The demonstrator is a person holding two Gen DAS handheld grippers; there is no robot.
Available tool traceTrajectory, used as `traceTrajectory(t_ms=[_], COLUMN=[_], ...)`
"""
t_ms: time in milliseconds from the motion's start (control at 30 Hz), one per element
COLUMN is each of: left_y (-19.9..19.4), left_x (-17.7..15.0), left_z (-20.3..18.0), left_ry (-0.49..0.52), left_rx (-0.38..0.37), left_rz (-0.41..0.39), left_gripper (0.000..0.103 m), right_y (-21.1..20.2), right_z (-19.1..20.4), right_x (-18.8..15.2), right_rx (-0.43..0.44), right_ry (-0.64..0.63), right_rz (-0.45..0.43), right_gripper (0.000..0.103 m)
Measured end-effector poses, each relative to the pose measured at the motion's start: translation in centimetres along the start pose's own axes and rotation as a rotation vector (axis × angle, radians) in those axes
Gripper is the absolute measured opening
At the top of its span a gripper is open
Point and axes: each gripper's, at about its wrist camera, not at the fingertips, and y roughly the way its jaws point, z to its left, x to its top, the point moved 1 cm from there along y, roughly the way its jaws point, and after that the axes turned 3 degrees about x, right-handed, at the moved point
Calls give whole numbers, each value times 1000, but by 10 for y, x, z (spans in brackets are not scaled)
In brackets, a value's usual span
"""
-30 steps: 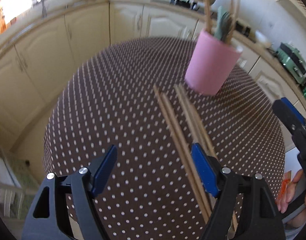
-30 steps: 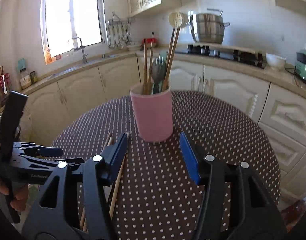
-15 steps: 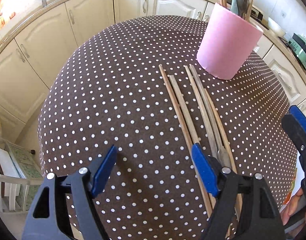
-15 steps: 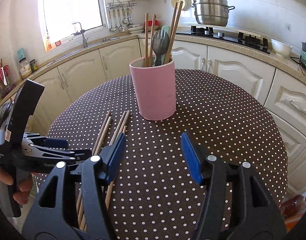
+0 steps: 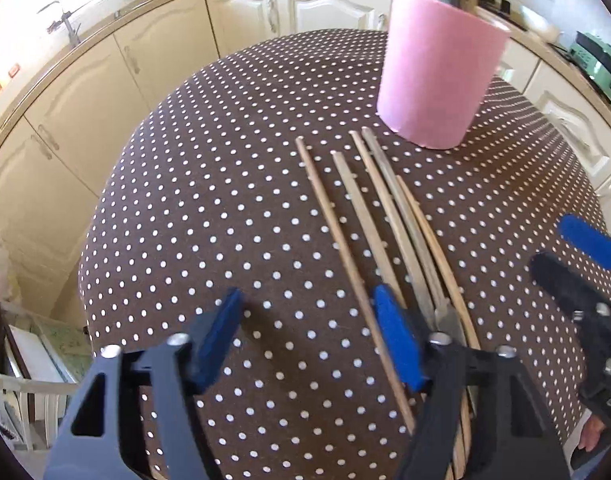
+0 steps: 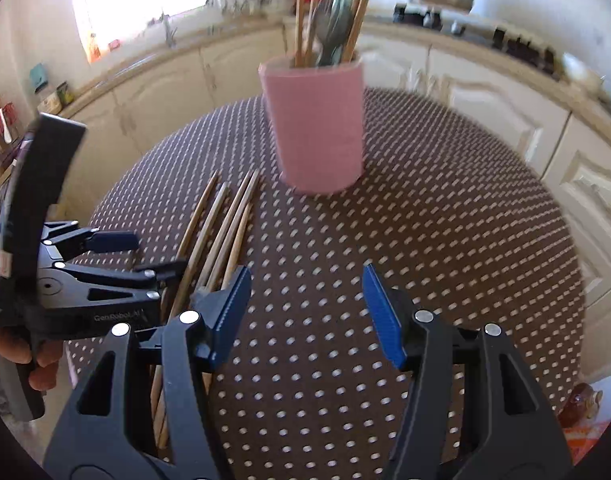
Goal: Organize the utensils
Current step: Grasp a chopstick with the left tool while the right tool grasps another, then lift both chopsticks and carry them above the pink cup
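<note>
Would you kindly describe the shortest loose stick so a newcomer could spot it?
Find the pink cup on the dotted table. Five wooden sticks lie before it; the shortest stick is rightmost from the left wrist view, its tip starting farthest back from the cup.

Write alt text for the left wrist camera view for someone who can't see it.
An open left gripper hovers over loose wooden chopsticks lying side by side on a brown polka-dot tablecloth. Beyond them stands a pink cup already holding utensils, and the right gripper shows at the right edge.
</note>
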Motion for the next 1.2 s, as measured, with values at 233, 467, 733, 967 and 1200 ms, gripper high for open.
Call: traceTrajectory(t_ms=[233,467,733,967,1200], left_y=[-7,-6,-6,-15,-36], left_x=[-5,-9,-14,-17,-20], left_z=[-3,1,14,34,53], left_ry=[-11,-66,-98,-125,-146], left_rx=[-69,-134,-173,-187,-232], left_rz=[-1,-6,-14,-41,-128], left_gripper=[7,5,5,5,5], right_y=[24,43,67,87,78], right_z=[15,30,46,80,63], right_x=[5,13,36,43,43], right_rx=[65,31,4,-42,15], right_ry=[-16,-61,-97,-184,-118], right_rz=[154,251,344,355,268], right_gripper=[53,38,36,10,6])
